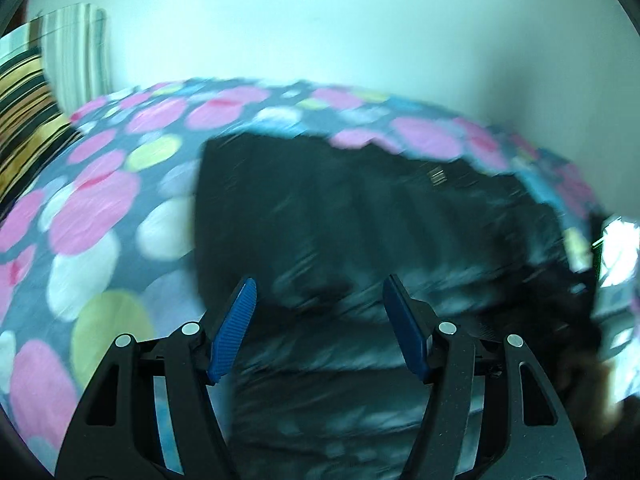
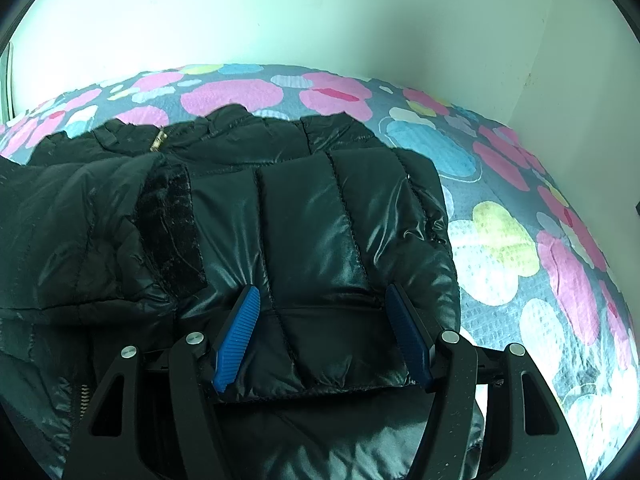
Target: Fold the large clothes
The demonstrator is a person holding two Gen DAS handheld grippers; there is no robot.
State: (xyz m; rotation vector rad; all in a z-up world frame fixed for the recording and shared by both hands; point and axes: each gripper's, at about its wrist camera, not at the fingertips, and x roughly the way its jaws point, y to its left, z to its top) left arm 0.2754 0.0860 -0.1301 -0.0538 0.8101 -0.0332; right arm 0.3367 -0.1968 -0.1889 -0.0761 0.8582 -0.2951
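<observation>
- Flowery bed cover [image 2: 500, 240] lies under everything, with a pale wall behind.
- Right tool [image 2: 320, 312] is wide apart, holding nothing, its blue pads on either side of the sleeve end [image 2: 312, 360].
- Left tool [image 1: 318, 308] is wide too, its view blurry.
- Black puffy jacket [image 2: 304, 216] lies mid-bed; pinch the sleeve edge firmly, then fold it slowly inward.

A: What surrounds the bed?

B: A plain pale wall [image 2: 280, 12] rises right behind it, meeting a second wall at a corner [image 2: 536, 40] on the right.

A: And the bed itself?

B: It wears a grey cover [image 2: 532, 240] printed with big pink, blue, white and yellow-green flowers.

A: Anything else?

B: A striped curtain [image 1: 76, 52] hangs at the far left, beside a brown-and-black striped cloth [image 1: 24, 112]. The light is cool, greenish and even.
</observation>
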